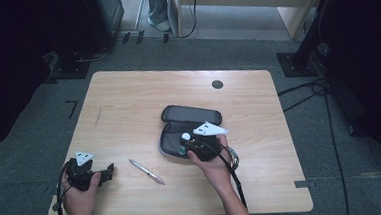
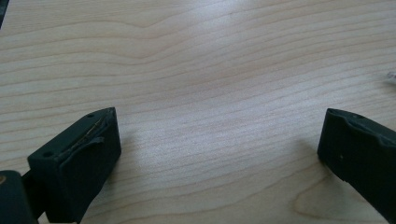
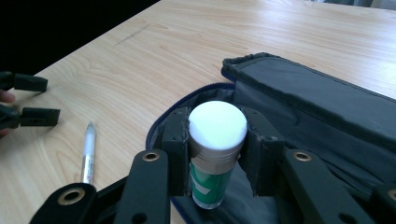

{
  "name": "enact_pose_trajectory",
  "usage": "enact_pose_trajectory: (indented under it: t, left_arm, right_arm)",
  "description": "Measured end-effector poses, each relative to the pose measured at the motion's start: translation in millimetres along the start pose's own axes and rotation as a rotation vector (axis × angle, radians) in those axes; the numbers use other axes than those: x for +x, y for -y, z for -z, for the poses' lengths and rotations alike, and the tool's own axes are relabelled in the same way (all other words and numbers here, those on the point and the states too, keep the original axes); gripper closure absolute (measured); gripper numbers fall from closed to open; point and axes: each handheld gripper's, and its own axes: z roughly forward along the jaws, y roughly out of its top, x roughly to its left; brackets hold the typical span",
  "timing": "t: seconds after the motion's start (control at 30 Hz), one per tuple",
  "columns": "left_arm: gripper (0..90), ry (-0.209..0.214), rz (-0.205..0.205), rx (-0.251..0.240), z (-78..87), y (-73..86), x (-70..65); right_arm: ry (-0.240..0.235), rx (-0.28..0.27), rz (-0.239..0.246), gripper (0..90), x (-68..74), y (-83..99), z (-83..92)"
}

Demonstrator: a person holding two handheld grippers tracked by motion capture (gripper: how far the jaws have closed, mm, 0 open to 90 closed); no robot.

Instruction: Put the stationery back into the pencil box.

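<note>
The white-capped green tube (image 3: 215,154) stands pinched in the right tool (image 3: 217,154) over the open dark pouch (image 3: 327,107) at the frame's centre. A pen (image 1: 147,171) lies left of it on bare desk (image 1: 128,101). At lower left, near the desk edge, the left tool (image 2: 219,154) rests spread, holding nothing.

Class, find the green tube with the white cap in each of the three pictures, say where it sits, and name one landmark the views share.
High view: the green tube is right of centre, under the right gripper, over the open pencil case.
Left gripper view: not in it.
Right gripper view: bottom centre, clamped upright between the jaws.
Shared landmark: the silver pen lying on the table.
</note>
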Motion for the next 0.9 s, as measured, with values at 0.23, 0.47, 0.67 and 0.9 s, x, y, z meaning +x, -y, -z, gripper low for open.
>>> enact_pose_trajectory:
  t: [0.23,0.47,0.67,0.9]
  left_arm:
    - [0.0,0.000,0.001,-0.001,0.0,0.0,-0.1]
    - [0.0,0.000,0.000,0.000,0.0,0.0,0.0]
    - [0.0,0.000,0.000,0.000,0.0,0.0,0.0]
    - [0.0,0.000,0.000,0.000,0.0,0.0,-0.1]
  right_arm:
    - [-0.024,-0.037,0.000,65.6,8.8,-6.7,-23.5]
    - [-0.052,-0.035,0.007,65.6,9.3,-1.1,-36.7]
    - [-0.102,0.005,0.021,65.5,-3.2,4.4,-25.5]
    - [-0.170,0.102,0.007,65.5,-30.7,21.0,-7.2]
